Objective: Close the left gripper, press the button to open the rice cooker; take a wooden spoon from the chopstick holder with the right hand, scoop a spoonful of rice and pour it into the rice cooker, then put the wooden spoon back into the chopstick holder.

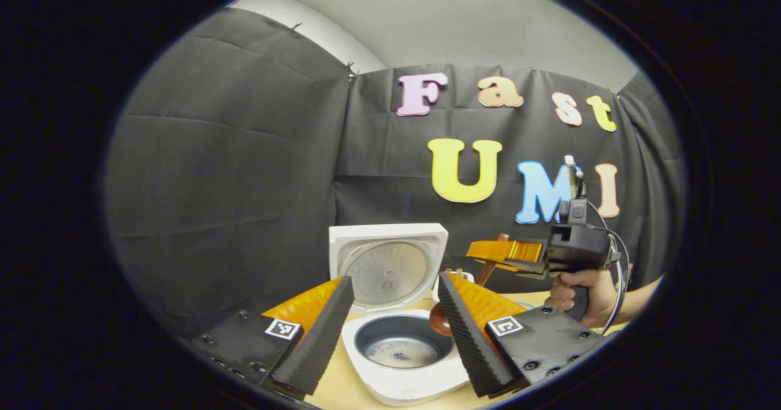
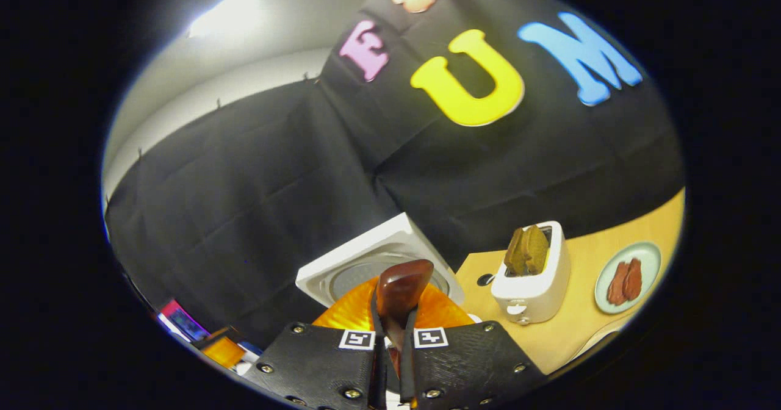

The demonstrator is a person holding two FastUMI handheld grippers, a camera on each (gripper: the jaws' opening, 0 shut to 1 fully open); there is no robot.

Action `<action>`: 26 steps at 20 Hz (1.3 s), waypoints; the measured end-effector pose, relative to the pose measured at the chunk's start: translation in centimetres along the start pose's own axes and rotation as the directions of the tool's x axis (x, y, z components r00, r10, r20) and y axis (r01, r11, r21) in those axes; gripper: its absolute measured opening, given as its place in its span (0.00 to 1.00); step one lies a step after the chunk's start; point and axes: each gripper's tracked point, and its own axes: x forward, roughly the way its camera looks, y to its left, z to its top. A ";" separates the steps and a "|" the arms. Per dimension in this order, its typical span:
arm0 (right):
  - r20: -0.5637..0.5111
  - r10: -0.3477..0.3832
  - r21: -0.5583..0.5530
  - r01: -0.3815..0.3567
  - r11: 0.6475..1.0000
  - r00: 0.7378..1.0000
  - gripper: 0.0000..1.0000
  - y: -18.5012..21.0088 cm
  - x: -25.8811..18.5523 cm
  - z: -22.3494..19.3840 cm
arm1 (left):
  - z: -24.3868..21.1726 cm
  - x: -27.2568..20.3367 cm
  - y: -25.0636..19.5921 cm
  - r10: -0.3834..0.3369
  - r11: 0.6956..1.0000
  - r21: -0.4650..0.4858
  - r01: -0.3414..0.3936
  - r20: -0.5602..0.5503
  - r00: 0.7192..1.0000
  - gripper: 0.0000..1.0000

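1. the white square rice cooker (image 1: 399, 361) sits on the light wooden counter (image 1: 332, 379) with its lid (image 1: 387, 263) flipped up, so the button part looks done; dark inner pot has a thin pale layer at the bottom, can't tell if it's rice
2. left gripper (image 1: 396, 330) hangs just in front of the cooker with its fingers spread wide, nothing between them; I'd guess it's parked there to stay clear of the pour
3. right gripper (image 2: 390, 361) has its fingers squeezed tight on the handle of the dark brown wooden spoon (image 2: 399, 294); in the left gripper view the bowl hangs down beside the pot rim, so I'd say it's mid scoop-or-pour
4. off to the side there's a white toaster (image 2: 534, 282) with toast sticking up and a pale green plate (image 2: 647, 257) with reddish strips
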 end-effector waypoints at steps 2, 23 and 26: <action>0.009 -0.045 0.106 0.044 0.993 0.999 0.09 -2.2 -2.3 1.4 | 0.0 0.2 -0.9 -0.040 0.999 -0.001 0.040 0.000 0.999 0.93; 0.261 -0.495 0.225 0.446 0.866 0.829 0.09 -22.3 -33.0 15.5 | 0.4 -0.3 -8.1 -0.369 0.927 0.066 0.368 0.001 0.929 0.92; 0.274 -0.547 0.214 0.504 0.837 0.791 0.09 -24.4 -35.8 16.2 | 0.5 -0.5 -8.6 -0.385 0.920 0.081 0.383 0.001 0.923 0.92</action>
